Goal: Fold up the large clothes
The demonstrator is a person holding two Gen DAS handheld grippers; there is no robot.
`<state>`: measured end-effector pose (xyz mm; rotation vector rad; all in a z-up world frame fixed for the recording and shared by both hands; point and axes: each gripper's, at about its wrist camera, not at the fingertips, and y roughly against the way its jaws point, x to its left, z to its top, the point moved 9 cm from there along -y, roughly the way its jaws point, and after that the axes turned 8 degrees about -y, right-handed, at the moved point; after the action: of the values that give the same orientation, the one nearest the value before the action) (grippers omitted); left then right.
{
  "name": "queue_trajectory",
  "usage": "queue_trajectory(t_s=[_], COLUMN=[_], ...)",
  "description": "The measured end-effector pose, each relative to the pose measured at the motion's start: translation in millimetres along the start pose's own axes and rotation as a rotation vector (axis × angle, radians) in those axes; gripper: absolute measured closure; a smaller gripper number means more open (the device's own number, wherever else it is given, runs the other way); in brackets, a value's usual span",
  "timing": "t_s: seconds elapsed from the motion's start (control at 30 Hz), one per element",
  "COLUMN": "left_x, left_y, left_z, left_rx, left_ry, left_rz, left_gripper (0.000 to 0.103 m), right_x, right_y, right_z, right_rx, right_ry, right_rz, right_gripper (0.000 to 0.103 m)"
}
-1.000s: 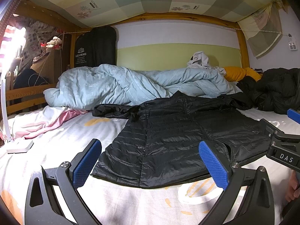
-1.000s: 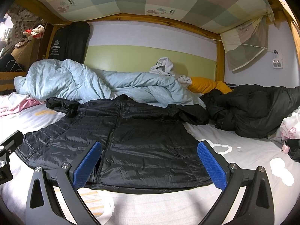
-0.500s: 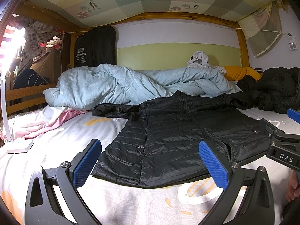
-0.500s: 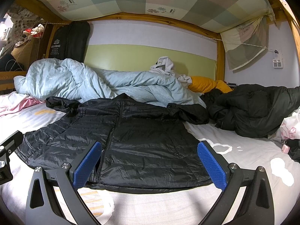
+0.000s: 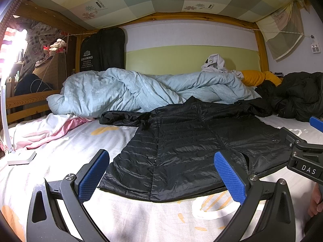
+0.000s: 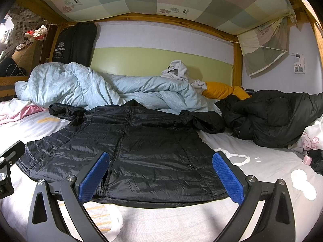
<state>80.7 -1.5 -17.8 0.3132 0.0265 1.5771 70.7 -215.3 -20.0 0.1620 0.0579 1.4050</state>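
Note:
A black quilted puffer jacket (image 5: pixel 187 147) lies flat on the white bed sheet, hem toward me, sleeves spread at the far end; it also shows in the right wrist view (image 6: pixel 141 149). My left gripper (image 5: pixel 161 173) is open and empty, hovering just before the hem's left part. My right gripper (image 6: pixel 159 176) is open and empty, just before the hem's right part near the zipper. The right gripper's body (image 5: pixel 302 157) shows at the right edge of the left wrist view; the left gripper's body (image 6: pixel 8 161) shows at the left edge of the right wrist view.
A crumpled light blue duvet (image 5: pixel 125 92) lies behind the jacket. A second black coat (image 6: pixel 272 115) is heaped at the right. Pink and white cloth (image 5: pixel 46 129) and a white lamp base (image 5: pixel 21 157) are at the left. A wooden bed frame (image 5: pixel 26 104) bounds the left side.

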Motion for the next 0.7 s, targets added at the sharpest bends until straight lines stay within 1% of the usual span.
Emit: queue_trajectory(t_s=[0.47, 0.57, 0.7], left_x=[-0.1, 1.4, 3.9], left_y=[-0.2, -1.2, -1.2], left_z=[0.1, -2.3, -4.5], left_rx=[0.002, 0.018, 0.025], left_ry=[-0.002, -0.007, -0.004], left_rz=[0.0, 0.013, 0.012], left_gripper=[0.0, 0.0, 0.0], right_x=[0.0, 0.0, -0.5], right_y=[-0.5, -0.7, -0.9], right_z=[1.0, 0.3, -0.4], right_rx=[0.001, 0.002, 0.002], right_ry=[0.001, 0.001, 0.0], right_rz=[0.0, 0.0, 0.0], right_gripper=[0.0, 0.0, 0.0])
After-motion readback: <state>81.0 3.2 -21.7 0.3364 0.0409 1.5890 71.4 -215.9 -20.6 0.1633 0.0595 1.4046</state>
